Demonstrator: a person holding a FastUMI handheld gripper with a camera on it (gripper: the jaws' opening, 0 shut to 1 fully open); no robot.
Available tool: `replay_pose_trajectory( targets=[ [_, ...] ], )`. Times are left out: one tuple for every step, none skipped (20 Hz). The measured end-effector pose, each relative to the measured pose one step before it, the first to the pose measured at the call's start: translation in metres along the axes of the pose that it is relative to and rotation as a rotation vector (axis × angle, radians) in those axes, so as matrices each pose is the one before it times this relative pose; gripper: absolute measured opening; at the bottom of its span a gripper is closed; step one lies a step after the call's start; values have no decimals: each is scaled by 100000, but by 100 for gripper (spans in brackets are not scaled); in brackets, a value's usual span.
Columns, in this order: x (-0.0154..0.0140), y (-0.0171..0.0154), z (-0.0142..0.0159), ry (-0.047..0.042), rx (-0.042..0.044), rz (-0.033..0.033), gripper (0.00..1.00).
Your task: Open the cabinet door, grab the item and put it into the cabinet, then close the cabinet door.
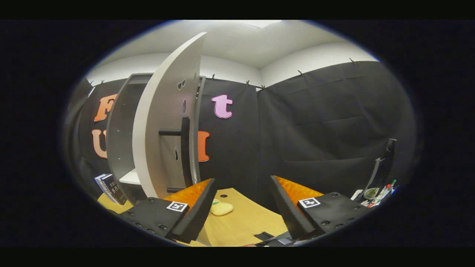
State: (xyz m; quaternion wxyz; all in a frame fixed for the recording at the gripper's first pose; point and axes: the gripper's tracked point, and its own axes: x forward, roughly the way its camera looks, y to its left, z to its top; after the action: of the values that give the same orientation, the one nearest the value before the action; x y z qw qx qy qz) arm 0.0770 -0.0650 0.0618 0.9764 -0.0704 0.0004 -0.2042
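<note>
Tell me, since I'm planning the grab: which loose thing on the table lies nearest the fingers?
The pale yellow item, on the wooden table just ahead of the open fingers; the books stand farther off beside the cabinet.

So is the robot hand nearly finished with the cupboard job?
Not yet. Done: the cabinet door stands swung open, showing a shelf inside. In hand: nothing; the gripper is open, its fingers spread and holding nothing. Left: the pale yellow item lies on the wooden table just ahead of the fingers, waiting to be grabbed, shelved, and the door closed.
</note>
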Motion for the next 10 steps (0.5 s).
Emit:
replay_pose_trajectory(
  targets=[
    [-283,797,-62,10,387,401,93],
    [-322,911,16,119,632,490,93],
    [-362,857,-102,77,685,762,93],
    [-205,968,-72,-158,672,1125,93],
    [-269,1076,-141,-174,571,1416,93],
    [-65,1065,-3,-273,604,1845,94],
    [-84,1270,-194,93,762,2140,94],
    [45,1297,-106,218,1126,2539,94],
    [156,1396,-204,187,1478,2864,95],
    [252,1225,-293,767,1560,2496,95]
  ],
)
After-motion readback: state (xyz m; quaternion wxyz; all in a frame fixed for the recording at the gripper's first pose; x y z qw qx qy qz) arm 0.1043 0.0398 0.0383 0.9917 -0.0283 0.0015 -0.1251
